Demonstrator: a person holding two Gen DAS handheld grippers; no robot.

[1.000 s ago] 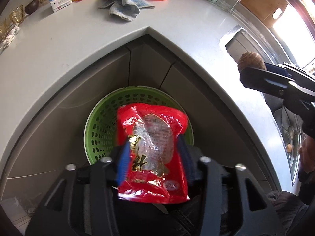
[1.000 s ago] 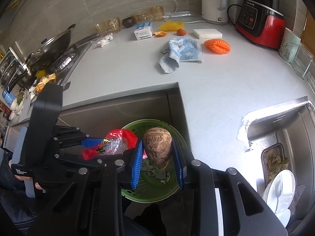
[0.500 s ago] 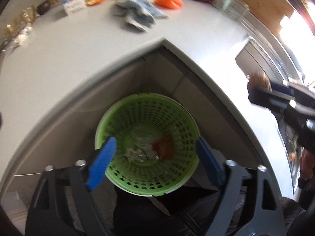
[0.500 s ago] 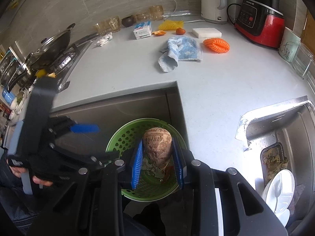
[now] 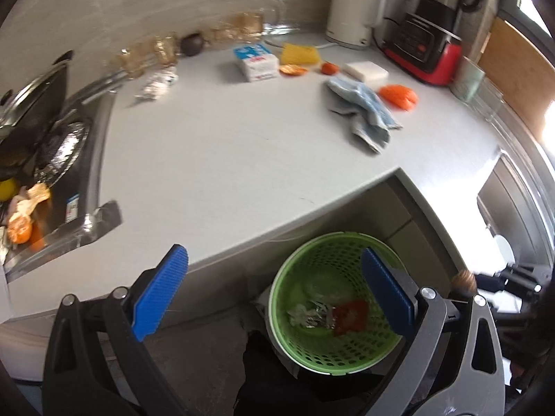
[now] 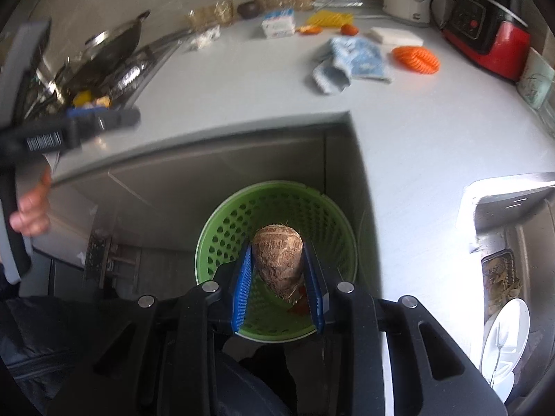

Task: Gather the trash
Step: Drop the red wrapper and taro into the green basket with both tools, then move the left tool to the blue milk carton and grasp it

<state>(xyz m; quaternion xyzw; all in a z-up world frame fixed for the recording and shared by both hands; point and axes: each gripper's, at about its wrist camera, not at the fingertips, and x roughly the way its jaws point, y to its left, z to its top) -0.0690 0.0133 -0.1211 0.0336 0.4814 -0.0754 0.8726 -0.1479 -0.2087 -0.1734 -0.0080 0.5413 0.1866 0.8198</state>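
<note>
A green perforated basket stands on the floor in the corner under the counter. A red snack packet and crumpled foil lie in its bottom. My left gripper hangs above the basket's left side by the counter edge; its jaws are opening wide with nothing between them. My right gripper is shut on a brown hairy taro root, held right over the basket. The taro also shows at the right edge of the left wrist view. In the right wrist view a hand holds the left gripper at the far left.
On the grey counter lie a blue cloth, an orange scrubber, a white box, a crumpled wrapper and a red blender base. A stove with a pan is left. A sink with a plate is right.
My left gripper opened and let the red packet fall into the basket, then rose and swung left toward the counter. My right gripper sank a little over the basket, still holding the taro.
</note>
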